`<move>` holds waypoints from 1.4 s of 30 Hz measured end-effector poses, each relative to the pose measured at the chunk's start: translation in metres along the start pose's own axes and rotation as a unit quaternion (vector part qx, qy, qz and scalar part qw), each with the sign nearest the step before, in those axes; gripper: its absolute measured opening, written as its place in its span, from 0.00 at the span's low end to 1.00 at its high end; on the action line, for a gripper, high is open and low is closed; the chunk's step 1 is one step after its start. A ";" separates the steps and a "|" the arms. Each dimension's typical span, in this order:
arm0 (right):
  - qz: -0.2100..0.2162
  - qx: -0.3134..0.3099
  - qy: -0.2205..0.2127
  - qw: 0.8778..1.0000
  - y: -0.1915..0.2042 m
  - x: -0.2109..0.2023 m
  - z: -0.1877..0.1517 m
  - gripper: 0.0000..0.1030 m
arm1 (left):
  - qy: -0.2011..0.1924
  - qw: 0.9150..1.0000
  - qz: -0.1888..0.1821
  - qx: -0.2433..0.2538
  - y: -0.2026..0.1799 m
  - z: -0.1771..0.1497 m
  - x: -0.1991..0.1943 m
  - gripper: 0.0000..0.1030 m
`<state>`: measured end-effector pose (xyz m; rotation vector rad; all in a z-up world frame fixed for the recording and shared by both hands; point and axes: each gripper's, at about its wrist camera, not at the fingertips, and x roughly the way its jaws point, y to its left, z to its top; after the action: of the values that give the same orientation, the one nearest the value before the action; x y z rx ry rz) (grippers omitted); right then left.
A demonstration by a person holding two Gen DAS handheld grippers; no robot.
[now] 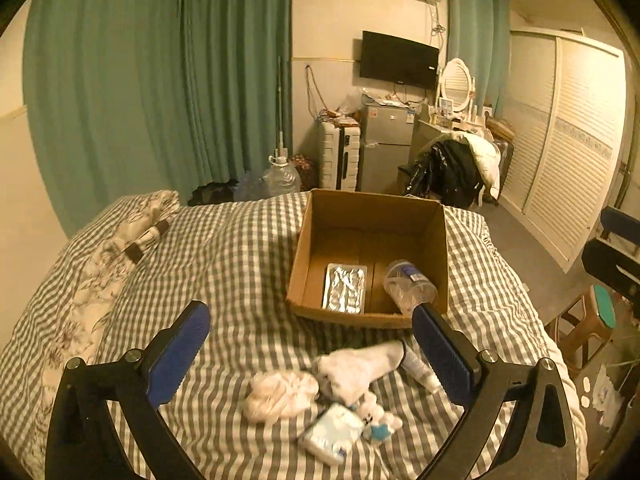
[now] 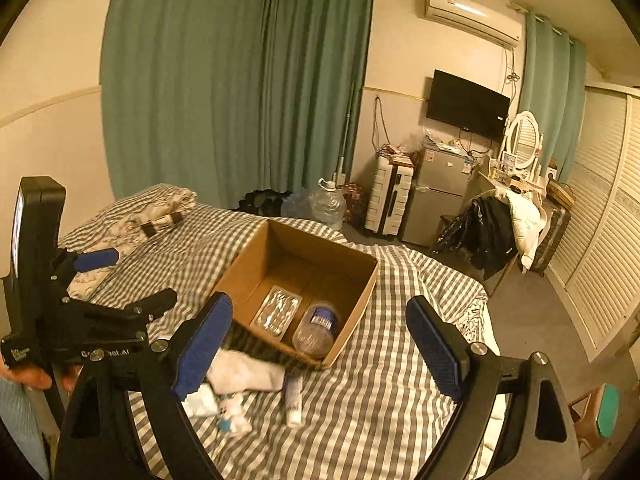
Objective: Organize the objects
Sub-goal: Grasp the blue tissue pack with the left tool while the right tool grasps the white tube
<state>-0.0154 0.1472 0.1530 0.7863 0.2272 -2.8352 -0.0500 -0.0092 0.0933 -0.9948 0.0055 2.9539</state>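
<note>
An open cardboard box (image 1: 436,240) (image 2: 356,320) sits on the checked bed. Inside lie a silver foil pack (image 1: 345,288) (image 2: 277,307) and a clear plastic jar (image 1: 409,285) (image 2: 316,327) on its side. In front of the box lie a white sock (image 1: 360,368) (image 2: 244,372), a balled white cloth (image 1: 280,396), a tissue pack (image 1: 332,432) (image 2: 198,404), a small white toy (image 1: 380,420) (image 2: 232,416) and a white tube (image 1: 420,372) (image 2: 293,400). My left gripper (image 1: 312,352) is open and empty above these items; it also shows in the right wrist view (image 2: 132,280). My right gripper (image 2: 320,348) is open and empty above the tube.
A folded patterned quilt (image 1: 100,280) (image 2: 152,216) lies along the bed's left side. Past the bed stand a water jug (image 1: 282,176), a suitcase (image 1: 340,156), a small fridge (image 1: 386,148) and a chair with clothes (image 1: 460,168). A stool (image 1: 592,320) stands at right.
</note>
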 end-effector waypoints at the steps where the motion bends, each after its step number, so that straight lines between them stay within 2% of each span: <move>1: 0.002 0.000 0.000 1.000 0.003 -0.007 -0.004 0.86 | 0.001 1.000 0.003 -0.004 0.002 -0.004 -0.003 1.00; 6: 0.015 0.003 0.011 1.000 0.009 -0.017 -0.024 0.86 | 0.000 1.000 0.016 -0.026 0.010 -0.033 -0.009 1.00; 10: 0.022 0.007 0.024 0.999 0.012 -0.010 -0.045 0.86 | 0.016 0.999 0.024 -0.034 0.010 -0.058 0.002 1.00; 13: 0.018 0.005 0.038 0.999 0.017 0.006 -0.064 0.86 | 0.035 0.998 0.032 -0.033 0.007 -0.079 0.017 1.00; 15: 0.020 0.003 0.050 0.999 0.020 0.021 -0.076 0.86 | 0.060 0.998 0.020 -0.030 0.003 -0.093 0.033 1.00; 22: 0.031 0.013 0.125 0.992 0.022 0.090 -0.124 0.86 | 0.130 0.991 0.020 0.005 -0.014 -0.138 0.080 1.00; 27: 0.043 0.039 0.167 0.984 0.014 0.125 -0.149 0.86 | 0.168 0.985 0.022 0.030 -0.023 -0.150 0.106 1.00; 31: 0.050 0.042 0.178 0.982 0.014 0.135 -0.157 0.86 | 0.192 0.979 0.031 0.052 -0.030 -0.151 0.124 1.00; 34: 0.054 0.043 0.181 0.981 0.015 0.139 -0.159 0.86 | 0.230 0.971 0.026 0.062 -0.033 -0.156 0.141 1.00; 37: 0.054 0.044 0.186 0.980 0.015 0.140 -0.160 0.86 | 0.232 0.970 0.027 0.063 -0.033 -0.157 0.144 1.00; 40: 0.050 0.040 0.188 0.980 0.016 0.139 -0.161 0.86 | 0.222 0.973 0.022 0.058 -0.031 -0.157 0.140 0.94; 42: 0.048 0.035 0.188 0.980 0.017 0.138 -0.160 0.86 | 0.213 0.975 0.022 0.052 -0.029 -0.157 0.136 0.80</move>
<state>-0.0485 0.1424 -0.0558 1.3082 0.1372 -2.5959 -0.0632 0.0211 -0.1138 -1.6015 0.1908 2.6789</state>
